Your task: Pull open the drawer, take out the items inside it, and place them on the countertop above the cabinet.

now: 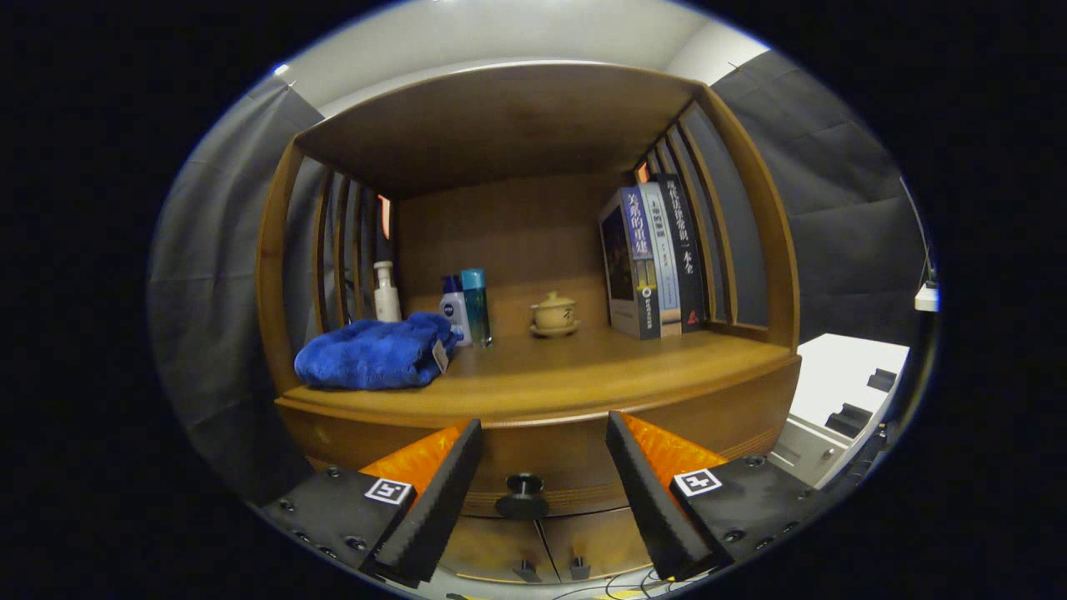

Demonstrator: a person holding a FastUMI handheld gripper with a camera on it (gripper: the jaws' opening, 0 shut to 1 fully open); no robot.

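Note:
A wooden cabinet with a curved drawer front [550, 454] stands ahead of me, the drawer closed. Its round dark knob [523, 497] sits between my two fingers, a little beyond them and untouched. My gripper [543, 433] is open, the fingers spread wide on either side of the knob with nothing held. The countertop [575, 367] lies just above the drawer. What the drawer holds is hidden.
On the countertop: a crumpled blue towel [371, 354] at the left, a white bottle [386, 292], a small white bottle [454, 315] and a teal bottle [476, 304], a lidded teacup [554, 314], upright books [654, 258] at the right. Two small door handles [550, 569] sit below the drawer. White furniture [842, 392] stands beside the cabinet.

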